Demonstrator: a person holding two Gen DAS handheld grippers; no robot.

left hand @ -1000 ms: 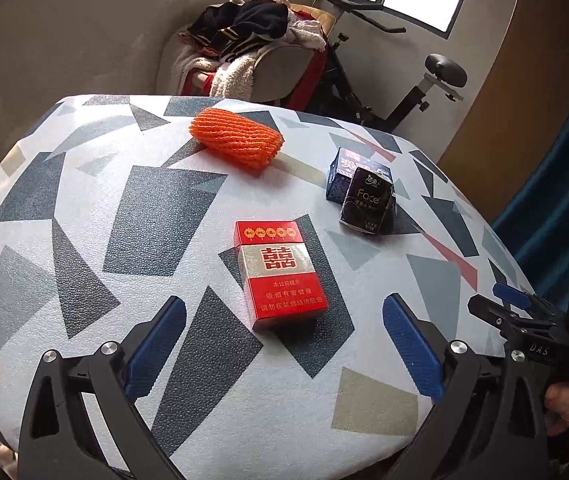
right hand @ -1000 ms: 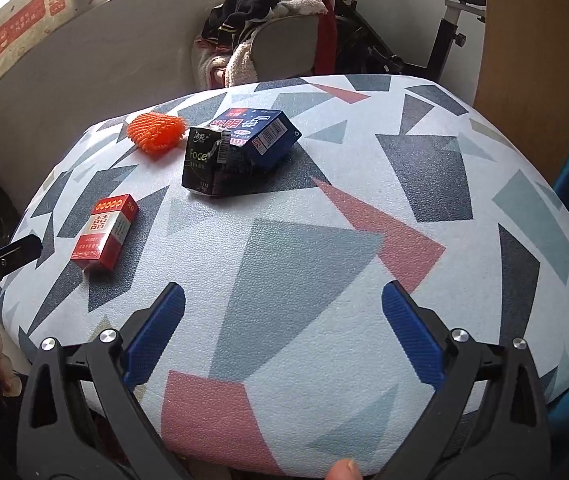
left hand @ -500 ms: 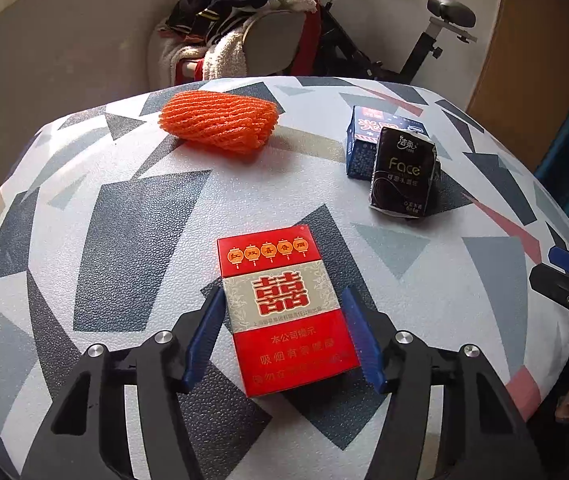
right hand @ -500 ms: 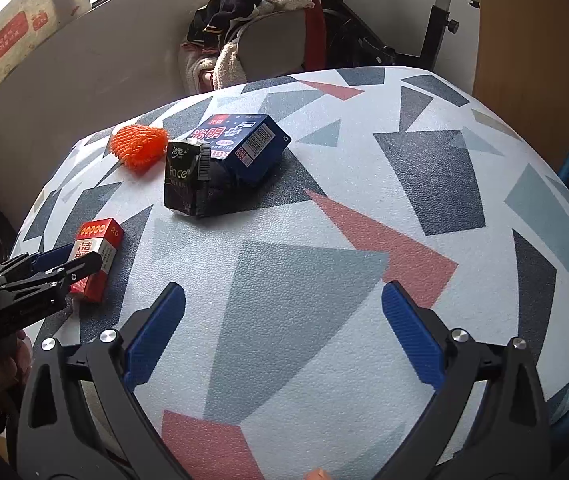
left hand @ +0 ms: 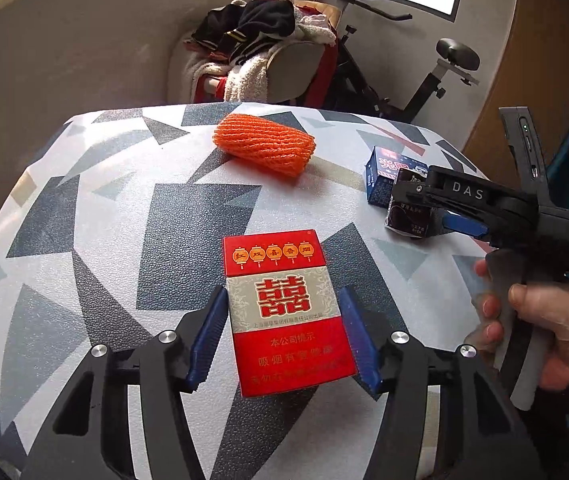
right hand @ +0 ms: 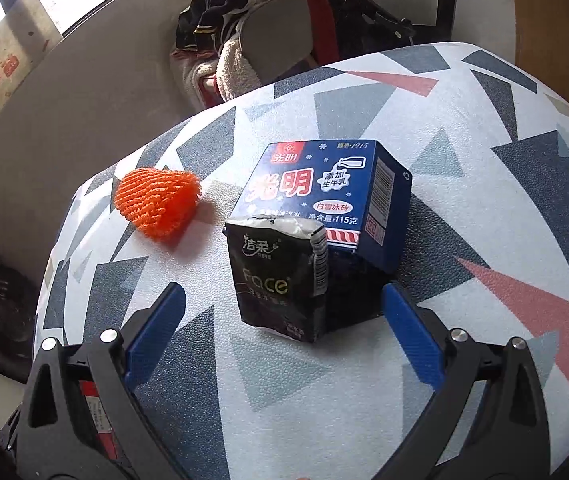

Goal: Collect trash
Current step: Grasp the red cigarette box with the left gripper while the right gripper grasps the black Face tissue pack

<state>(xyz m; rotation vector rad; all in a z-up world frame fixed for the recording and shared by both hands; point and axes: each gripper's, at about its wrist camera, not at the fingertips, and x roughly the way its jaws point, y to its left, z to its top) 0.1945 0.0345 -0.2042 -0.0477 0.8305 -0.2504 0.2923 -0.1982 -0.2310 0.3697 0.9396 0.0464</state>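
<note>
My left claw [left hand: 284, 336] has its blue pads pressed against both long sides of the red cigarette pack [left hand: 286, 314], which lies flat on the patterned desk [left hand: 96, 216] near its front edge. My right claw [right hand: 284, 332] is spread wide, with the black tissue packet [right hand: 280, 276] standing between its pads [right hand: 156, 332] and touching neither. The blue ice-cream carton [right hand: 324, 192] sits directly behind that packet and against it. The orange foam fruit net [right hand: 156, 202] lies apart from both, further back and to the left. From the left wrist view I can see the right claw [left hand: 416, 208] reaching over the tissue packet [left hand: 408, 216], my right hand [left hand: 540, 316] wrapped around its handle. Beyond the desk stand a chair piled with clothes [left hand: 268, 40] and an exercise bike [left hand: 436, 76].
</note>
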